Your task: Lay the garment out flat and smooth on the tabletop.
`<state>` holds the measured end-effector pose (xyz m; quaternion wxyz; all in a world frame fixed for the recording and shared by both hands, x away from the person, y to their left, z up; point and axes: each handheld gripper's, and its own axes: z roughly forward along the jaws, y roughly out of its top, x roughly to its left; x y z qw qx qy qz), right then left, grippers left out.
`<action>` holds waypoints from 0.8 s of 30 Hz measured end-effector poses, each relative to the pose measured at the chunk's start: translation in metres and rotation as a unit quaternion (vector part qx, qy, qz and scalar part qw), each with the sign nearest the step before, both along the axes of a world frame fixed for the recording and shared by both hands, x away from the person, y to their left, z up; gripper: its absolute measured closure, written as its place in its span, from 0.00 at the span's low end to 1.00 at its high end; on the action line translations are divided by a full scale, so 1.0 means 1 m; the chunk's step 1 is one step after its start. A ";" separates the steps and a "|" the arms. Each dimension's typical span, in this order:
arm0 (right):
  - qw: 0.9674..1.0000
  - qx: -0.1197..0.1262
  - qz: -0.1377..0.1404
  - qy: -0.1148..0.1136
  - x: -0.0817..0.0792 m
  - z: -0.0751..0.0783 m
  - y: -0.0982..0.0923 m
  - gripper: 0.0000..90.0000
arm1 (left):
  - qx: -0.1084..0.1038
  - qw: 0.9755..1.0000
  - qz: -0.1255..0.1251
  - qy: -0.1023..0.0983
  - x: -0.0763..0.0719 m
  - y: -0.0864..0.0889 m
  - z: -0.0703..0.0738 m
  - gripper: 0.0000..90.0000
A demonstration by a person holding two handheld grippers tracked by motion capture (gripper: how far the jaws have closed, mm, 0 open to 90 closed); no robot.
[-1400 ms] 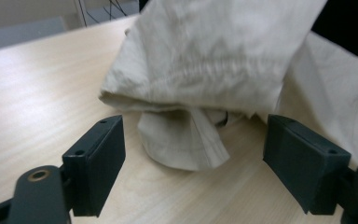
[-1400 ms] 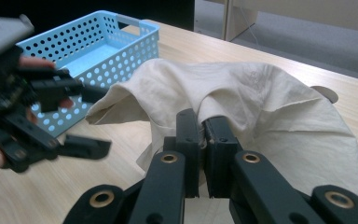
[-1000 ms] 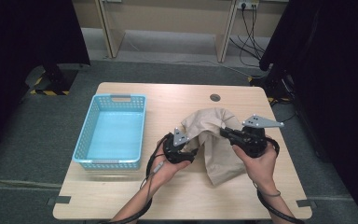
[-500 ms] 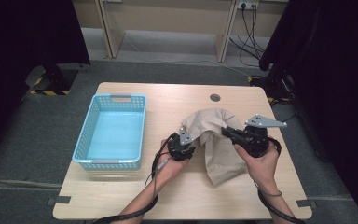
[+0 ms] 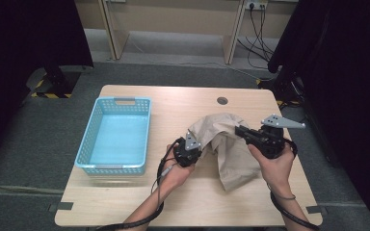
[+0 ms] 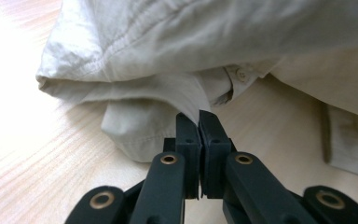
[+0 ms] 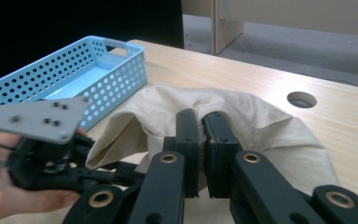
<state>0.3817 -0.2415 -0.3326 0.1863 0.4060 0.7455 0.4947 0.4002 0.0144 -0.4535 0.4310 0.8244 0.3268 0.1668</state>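
One garment (image 5: 224,144) lies crumpled at the centre right of the high view, on the right half of the counter (image 5: 183,207). It is pale beige woven cloth, creased and bunched into a hump at its upper part, with a flatter flap trailing toward the lower edge of the frame. In the left gripper view a stitched hem runs across the upper left, the folds stack in layers, and a small button sits just right of centre beside a placket. The left gripper (image 6: 199,122) sits at the cloth's left edge in the high view; its jaws have just been closing and now stand pressed together on a thin fold of the garment, which rises from between their tips. The right gripper (image 7: 200,122) sits at the cloth's right edge in the high view, pointing left into the hump; its jaws are clamped on a pinch of the garment, with cloth bulging around them. Two grippers are counted, each in one hand, each with a grey three-cornered plate on top and a cable trailing toward the bottom of the frame. One light blue basket (image 5: 89,144) with perforated walls stands at the left of the counter, well apart from the garment. One round hole (image 5: 222,101) is cut in the counter near its far edge, above the cloth.
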 end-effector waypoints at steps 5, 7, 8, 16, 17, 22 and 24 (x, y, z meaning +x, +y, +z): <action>1.000 0.000 -0.017 -0.003 0.005 0.008 -0.009 0.96 | -0.013 1.000 -0.016 -0.018 -0.018 0.010 0.018 0.98; 1.000 0.000 -0.027 -0.002 0.008 0.012 -0.014 0.96 | -0.022 0.999 -0.026 -0.022 -0.027 0.015 0.028 0.98; 1.000 -0.001 -0.031 -0.001 0.010 0.013 -0.016 0.96 | -0.026 0.999 -0.030 -0.024 -0.031 0.017 0.033 0.98; 0.997 -0.013 -0.069 0.021 0.031 0.015 -0.027 0.96 | -0.049 0.995 -0.066 -0.051 -0.065 0.025 0.060 0.98; 0.997 -0.019 -0.074 0.025 0.034 0.015 -0.028 0.96 | -0.053 0.995 -0.071 -0.053 -0.069 0.024 0.062 0.97; 0.993 -0.043 -0.096 0.046 0.055 0.013 -0.025 0.95 | -0.064 0.992 -0.098 -0.046 -0.082 0.022 0.068 0.97; 0.992 -0.055 -0.099 0.051 0.063 0.011 -0.022 0.95 | -0.062 0.991 -0.106 -0.042 -0.086 0.020 0.067 0.97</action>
